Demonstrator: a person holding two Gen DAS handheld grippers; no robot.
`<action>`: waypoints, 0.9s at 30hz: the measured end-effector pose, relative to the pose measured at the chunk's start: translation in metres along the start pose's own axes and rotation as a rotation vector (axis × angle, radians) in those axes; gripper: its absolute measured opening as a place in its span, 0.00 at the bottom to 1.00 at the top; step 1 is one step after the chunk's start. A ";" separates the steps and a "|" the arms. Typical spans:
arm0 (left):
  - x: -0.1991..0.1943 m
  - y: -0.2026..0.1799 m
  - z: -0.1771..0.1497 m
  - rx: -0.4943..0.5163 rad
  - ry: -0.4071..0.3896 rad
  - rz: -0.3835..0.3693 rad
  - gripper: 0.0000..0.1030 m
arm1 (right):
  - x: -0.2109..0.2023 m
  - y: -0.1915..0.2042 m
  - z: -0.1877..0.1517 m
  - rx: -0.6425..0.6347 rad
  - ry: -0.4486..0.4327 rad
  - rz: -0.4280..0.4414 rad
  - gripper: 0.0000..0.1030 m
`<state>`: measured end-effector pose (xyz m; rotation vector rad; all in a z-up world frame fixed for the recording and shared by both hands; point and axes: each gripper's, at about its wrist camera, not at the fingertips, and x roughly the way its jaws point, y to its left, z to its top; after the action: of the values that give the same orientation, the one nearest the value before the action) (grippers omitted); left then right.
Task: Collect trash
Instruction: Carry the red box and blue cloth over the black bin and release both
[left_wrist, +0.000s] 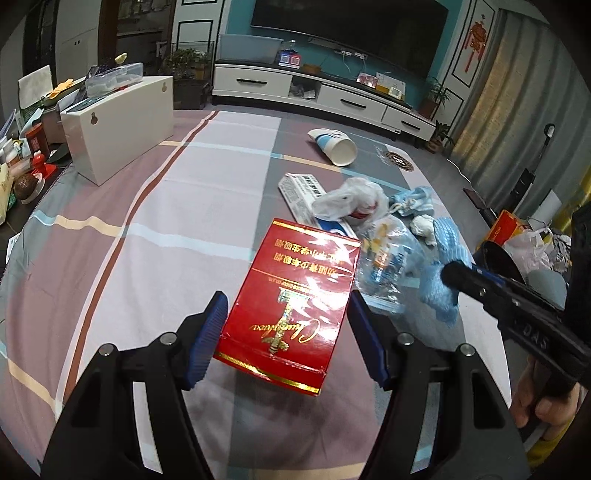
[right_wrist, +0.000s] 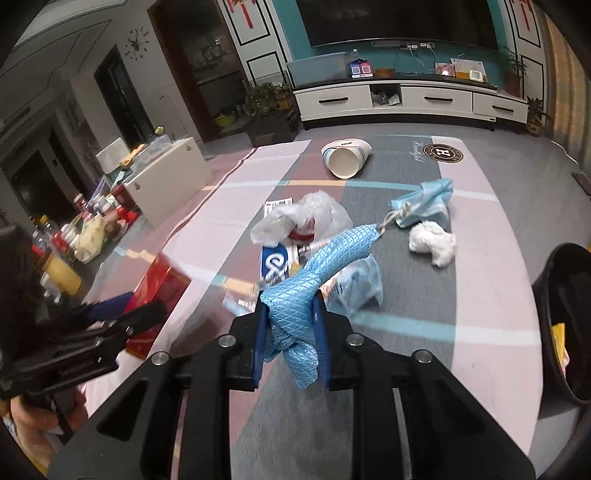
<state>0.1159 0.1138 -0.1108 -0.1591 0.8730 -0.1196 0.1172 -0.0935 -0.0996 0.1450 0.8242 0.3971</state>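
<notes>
A blue textured cloth (right_wrist: 314, 280) is pinched in the right gripper (right_wrist: 291, 332), ready for the black bin (right_wrist: 565, 295) at the table's right edge, while the red box (left_wrist: 291, 295) is straddled by the left gripper (left_wrist: 286, 332), jaws spread and yet to be closed.

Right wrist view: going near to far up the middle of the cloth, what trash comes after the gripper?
Right gripper clamping the blue cloth → toothpaste box → plastic bag → paper cup.
</notes>
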 end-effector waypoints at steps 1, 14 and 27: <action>-0.003 -0.004 -0.001 0.005 -0.001 -0.004 0.65 | -0.005 0.000 -0.004 -0.005 0.000 -0.005 0.23; -0.030 -0.039 -0.013 0.070 -0.028 -0.013 0.65 | -0.053 -0.001 -0.028 -0.020 -0.039 -0.047 0.23; -0.047 -0.070 -0.014 0.142 -0.054 -0.021 0.65 | -0.089 -0.010 -0.032 -0.009 -0.100 -0.063 0.23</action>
<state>0.0726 0.0518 -0.0711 -0.0388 0.8061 -0.1950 0.0421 -0.1389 -0.0633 0.1295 0.7262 0.3310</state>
